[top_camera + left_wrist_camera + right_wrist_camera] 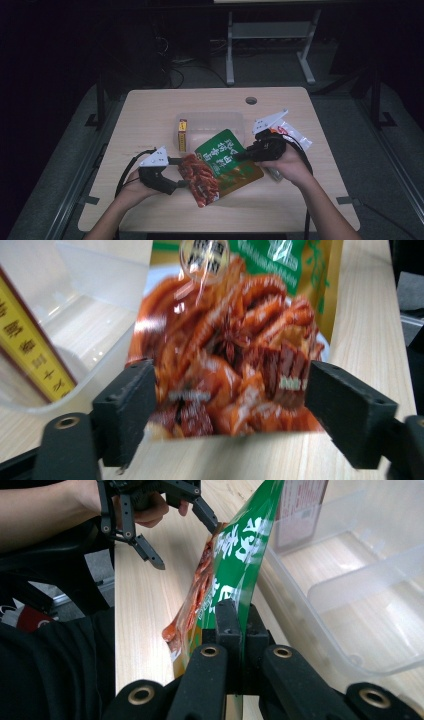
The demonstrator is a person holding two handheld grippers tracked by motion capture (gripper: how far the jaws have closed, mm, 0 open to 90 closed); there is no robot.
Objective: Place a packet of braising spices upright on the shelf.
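Pale wood table [150,120]: right gripper [235,630] pinches the snack bag [222,160] tight at its edge, left gripper [230,405] stands wide open around its bottom end, releasing it; next, I judge, lift it into the tub [210,125] beyond.

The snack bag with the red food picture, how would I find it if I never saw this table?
Look at the wooden table and find the clear plastic box in its middle. Just in front of it, between the two grippers, is the snack bag, pinched by the right gripper. Unlike the small yellow box, it is a flat green pouch with glossy red food pictured.
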